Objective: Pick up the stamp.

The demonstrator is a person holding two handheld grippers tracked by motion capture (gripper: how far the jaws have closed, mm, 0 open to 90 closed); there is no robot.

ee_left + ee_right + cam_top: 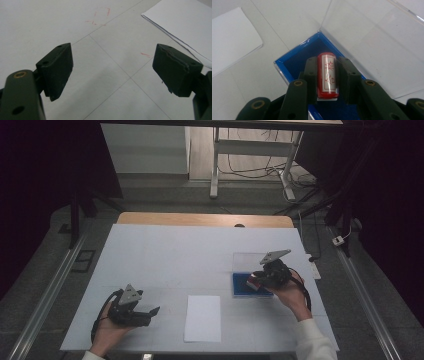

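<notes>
A red cylindrical seal stamp with red characters on its white face sits between the jaws of my right gripper, which is shut on it. It hangs over the blue-lined box, whose clear lid stands open behind. From above, the right gripper is over the blue box at the table's right. My left gripper rests low at the front left, its jaws wide open over bare table with nothing between them.
A white sheet of paper lies at the front middle of the white table cover, between the two hands. Its corner lies just beyond the left jaws. Faint red marks are on the cover.
</notes>
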